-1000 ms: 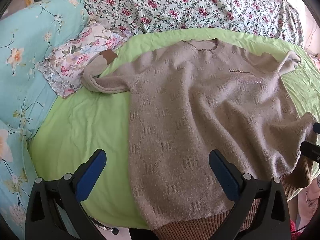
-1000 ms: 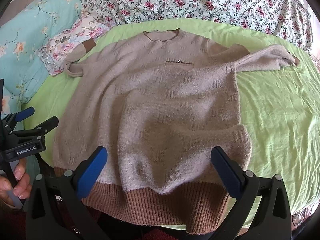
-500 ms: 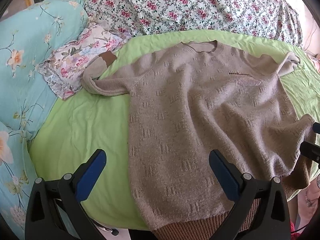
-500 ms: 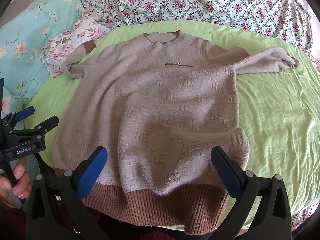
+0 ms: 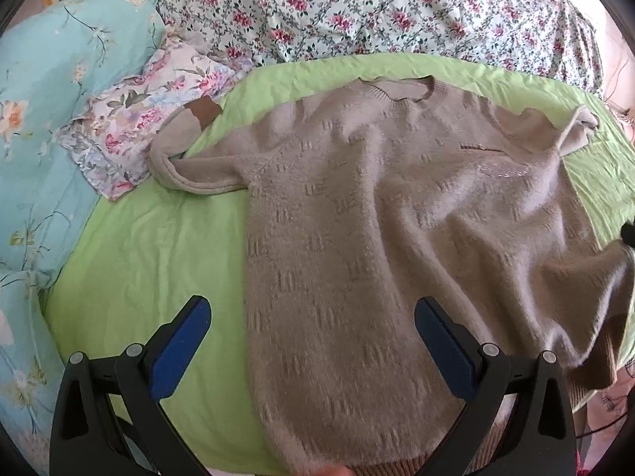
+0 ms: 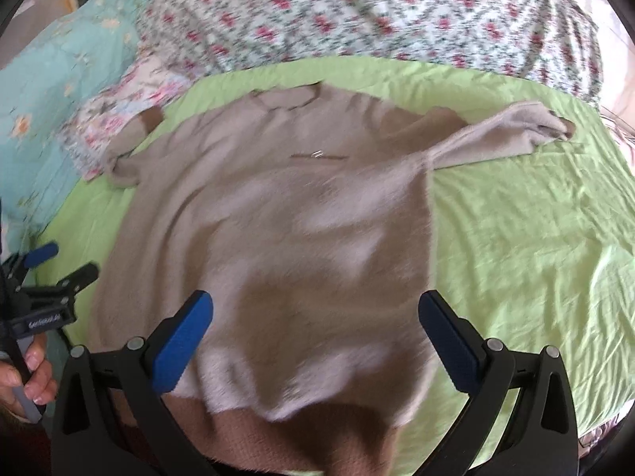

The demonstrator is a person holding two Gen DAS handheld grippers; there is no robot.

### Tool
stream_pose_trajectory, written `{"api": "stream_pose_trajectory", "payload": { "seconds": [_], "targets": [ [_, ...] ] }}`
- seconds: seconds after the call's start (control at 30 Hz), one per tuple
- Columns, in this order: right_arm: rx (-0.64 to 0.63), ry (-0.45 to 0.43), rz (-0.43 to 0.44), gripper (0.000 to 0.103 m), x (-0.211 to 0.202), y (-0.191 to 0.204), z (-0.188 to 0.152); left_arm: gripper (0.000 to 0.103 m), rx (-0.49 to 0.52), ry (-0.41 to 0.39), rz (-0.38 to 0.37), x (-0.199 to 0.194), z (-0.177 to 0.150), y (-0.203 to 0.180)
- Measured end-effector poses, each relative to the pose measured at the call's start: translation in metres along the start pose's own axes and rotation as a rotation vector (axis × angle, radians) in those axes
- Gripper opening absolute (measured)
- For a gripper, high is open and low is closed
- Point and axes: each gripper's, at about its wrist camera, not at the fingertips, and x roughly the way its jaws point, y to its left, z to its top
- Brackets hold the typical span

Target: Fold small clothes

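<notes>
A beige knit sweater [image 5: 357, 218] [image 6: 285, 230] with a brown ribbed hem [image 6: 317, 432] lies face up on a green sheet [image 5: 151, 246] [image 6: 516, 246], neck away from me. Its left sleeve [image 5: 186, 146] bends onto a floral pillow, with a brown cuff [image 5: 203, 112]. The right sleeve [image 6: 504, 135] stretches out to the right. The lower right side is folded over the body. My left gripper [image 5: 313, 341] is open above the sweater's lower left edge, holding nothing. My right gripper [image 6: 315, 337] is open above the lower middle, holding nothing. The right wrist view is blurred.
A floral quilt [image 5: 377, 8] runs along the far side. A teal flowered pillow [image 5: 43, 99] and a smaller floral pillow [image 5: 131, 119] lie at left. A hand [image 6: 27, 377] holds the left gripper [image 6: 43, 293] at the left edge of the right wrist view.
The right gripper has moved forward over the sweater, fast enough to blur its view. The left gripper crept slightly forward. The sweater lies much as before.
</notes>
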Motion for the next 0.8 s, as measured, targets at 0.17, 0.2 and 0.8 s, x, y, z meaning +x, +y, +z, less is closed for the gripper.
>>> {"api": "stream_pose_trajectory", "payload": {
  "seconds": [0.17,0.2,0.8],
  "targets": [
    [0.1,-0.007,-0.029,0.103,0.017,-0.049,0.03,0.103,-0.007,0.028,0.003,0.026,0.022,0.008],
    [0.117,-0.017,-0.041,0.103,0.02,-0.061,0.037,0.103,-0.007,0.028,-0.001,0.029,0.026,0.009],
    [0.53,-0.118,-0.313,0.095,0.092,-0.302,0.203,0.103,0.02,-0.007,0.002,0.082,0.093,-0.015]
  ]
}}
